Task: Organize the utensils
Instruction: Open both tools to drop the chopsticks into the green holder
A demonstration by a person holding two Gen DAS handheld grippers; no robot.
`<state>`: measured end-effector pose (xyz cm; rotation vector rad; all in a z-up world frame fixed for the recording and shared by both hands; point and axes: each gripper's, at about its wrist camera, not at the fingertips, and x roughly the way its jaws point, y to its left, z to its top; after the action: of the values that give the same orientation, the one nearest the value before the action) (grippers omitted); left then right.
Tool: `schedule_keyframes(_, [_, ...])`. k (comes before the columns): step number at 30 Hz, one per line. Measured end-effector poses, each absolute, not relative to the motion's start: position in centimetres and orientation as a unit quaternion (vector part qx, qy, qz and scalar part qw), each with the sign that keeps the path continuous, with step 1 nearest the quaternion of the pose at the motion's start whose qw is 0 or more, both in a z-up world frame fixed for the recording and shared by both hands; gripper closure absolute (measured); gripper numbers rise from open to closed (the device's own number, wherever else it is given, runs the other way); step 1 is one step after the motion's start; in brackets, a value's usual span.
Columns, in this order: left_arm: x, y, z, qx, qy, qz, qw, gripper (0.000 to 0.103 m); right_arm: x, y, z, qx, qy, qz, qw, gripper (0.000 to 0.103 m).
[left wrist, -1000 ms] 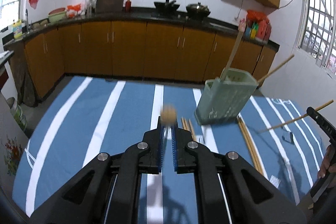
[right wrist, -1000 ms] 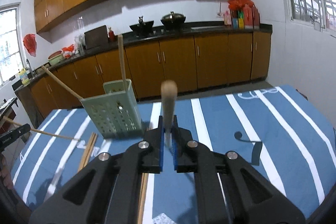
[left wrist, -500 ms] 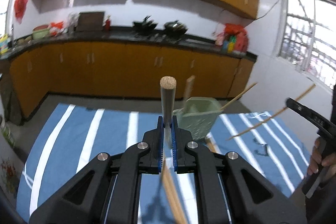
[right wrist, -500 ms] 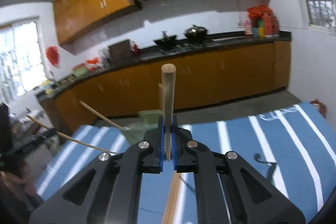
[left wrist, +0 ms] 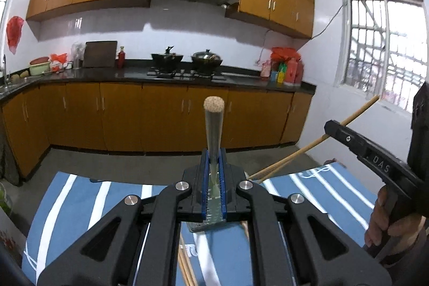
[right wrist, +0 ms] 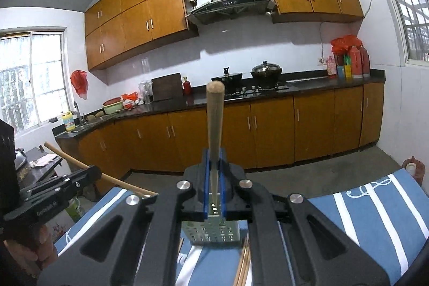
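My left gripper (left wrist: 213, 173) is shut on a wooden chopstick (left wrist: 213, 122) that points straight ahead at the camera. My right gripper (right wrist: 213, 173) is shut on another wooden chopstick (right wrist: 214, 119) the same way. The green perforated utensil holder (right wrist: 214, 232) stands on the blue striped table just beyond and below the fingers, mostly hidden by the gripper body; it also shows in the left wrist view (left wrist: 211, 221). The right gripper (left wrist: 356, 144) appears at the right of the left wrist view with its chopstick (left wrist: 308, 149). The left gripper (right wrist: 53, 195) appears at the left of the right wrist view.
Loose chopsticks lie on the blue-and-white striped tablecloth (right wrist: 375, 219) beside the holder (right wrist: 242, 264), and under the left gripper (left wrist: 185, 267). Kitchen cabinets and a counter with pots (right wrist: 265, 71) fill the background. A window (left wrist: 386, 44) is on the right wall.
Both grippers have tilted upward and moved toward the holder with their chopsticks. The holder, seen ahead a second ago, is now mostly hidden under the fingers.
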<state>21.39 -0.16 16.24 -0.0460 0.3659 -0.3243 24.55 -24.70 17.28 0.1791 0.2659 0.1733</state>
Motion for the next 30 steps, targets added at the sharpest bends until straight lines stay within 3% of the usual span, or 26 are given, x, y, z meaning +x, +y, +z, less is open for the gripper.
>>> schedule_keyframes(17, [25.2,-1.4,13.2,-0.010,0.258,-0.165,0.952,0.096,31.0,-24.0,12.3,0.085,0.215,0.073,0.970,0.095])
schedule_keyframes(25, [25.0,-0.5,13.4,-0.036,0.253,-0.164,0.953,0.092,29.6,-24.8,12.6,0.094,0.200,0.071,0.973,0.085])
schedule_keyframes(30, [23.9,0.6,14.4,-0.053,0.232,-0.158,0.958,0.087,27.7,-25.8,13.3,0.100,0.183,0.066,0.976,0.084])
